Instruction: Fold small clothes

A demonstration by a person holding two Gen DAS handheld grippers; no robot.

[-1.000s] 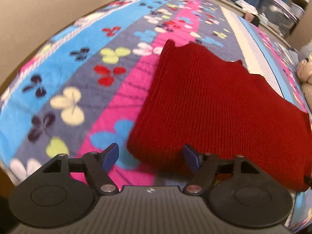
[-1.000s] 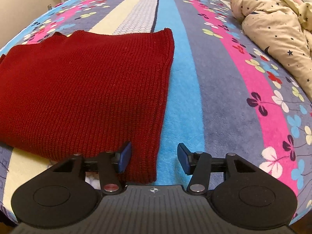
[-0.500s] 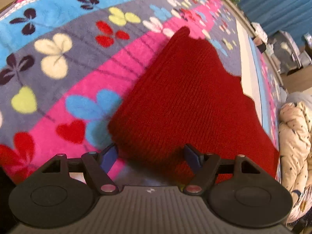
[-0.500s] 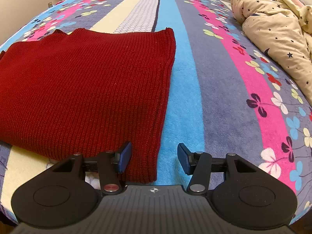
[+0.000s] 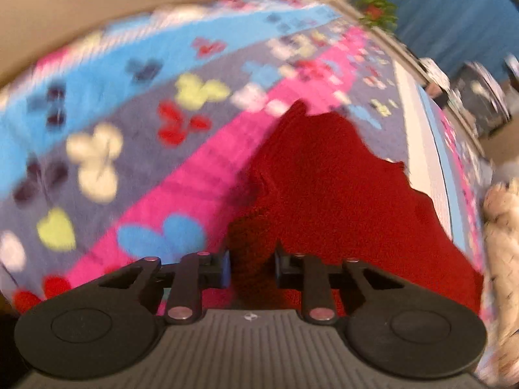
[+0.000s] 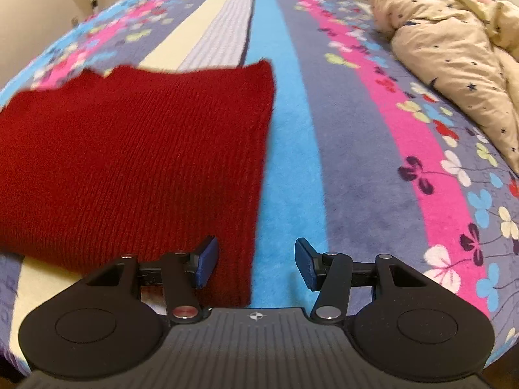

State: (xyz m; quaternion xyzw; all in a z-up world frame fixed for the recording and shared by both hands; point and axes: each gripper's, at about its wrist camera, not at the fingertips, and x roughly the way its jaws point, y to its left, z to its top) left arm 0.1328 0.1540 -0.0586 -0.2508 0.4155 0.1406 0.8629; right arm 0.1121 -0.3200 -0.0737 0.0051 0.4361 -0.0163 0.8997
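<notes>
A dark red knit garment lies flat on the flowered bedspread. My left gripper is at its near left corner. The jaws are closing, and a bunched ridge of the red knit fills the narrow gap between the pads. In the right wrist view the same garment spreads to the left. My right gripper stands open over its near right corner. Its left finger is above the knit and its right finger is above the blue stripe; neither pad presses on the fabric.
A crumpled cream quilt with dark stars lies on the bed's right side, also visible as a pale heap. The striped bedspread reaches far ahead. A beige wall runs on the left, with a plant and blue curtain behind.
The left jaws have narrowed from wide open onto the garment's near corner, and the knit there has bunched up. The left view rolled and blurred. The right gripper kept still.
</notes>
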